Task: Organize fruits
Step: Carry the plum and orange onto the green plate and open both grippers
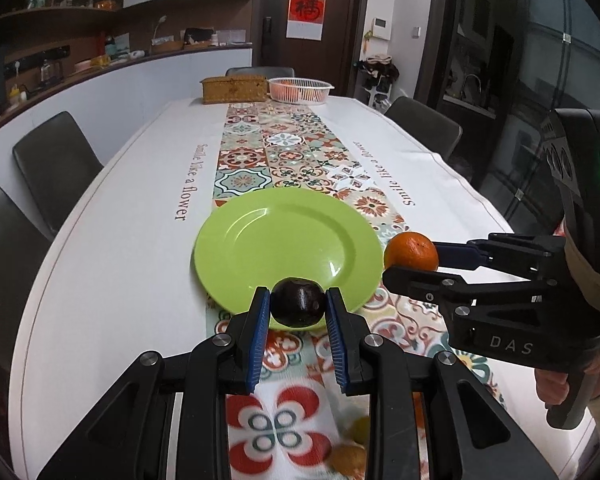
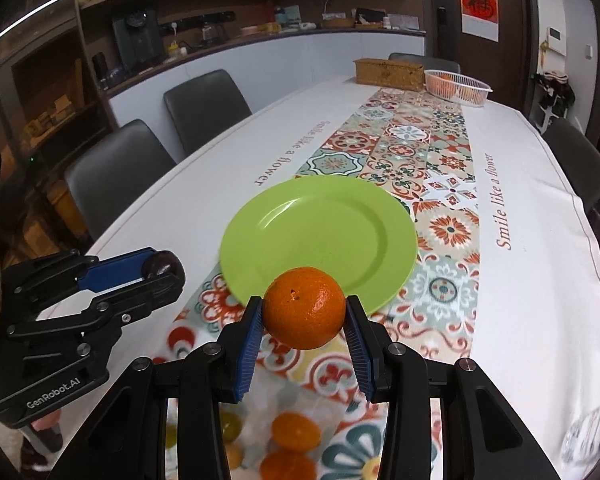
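My left gripper point(image 1: 298, 306) is shut on a dark purple round fruit point(image 1: 299, 302), held in the air just over the near rim of a lime-green plate point(image 1: 260, 248). My right gripper point(image 2: 304, 312) is shut on an orange point(image 2: 305, 307), also at the near edge of the plate point(image 2: 340, 224). In the left wrist view the right gripper point(image 1: 410, 258) with the orange point(image 1: 411, 251) hangs off the plate's right side. In the right wrist view the left gripper point(image 2: 166, 266) with the dark fruit point(image 2: 162, 265) sits to the plate's left. The plate lies bare on the patterned runner.
Several oranges point(image 2: 294, 432) and yellowish fruits point(image 1: 350, 458) lie on the runner below the grippers. A woven box point(image 1: 234, 88) and a white basket point(image 1: 300, 89) with oranges stand at the table's far end. Dark chairs point(image 1: 54, 160) line both sides. A person's hand point(image 1: 560, 384) holds the right gripper.
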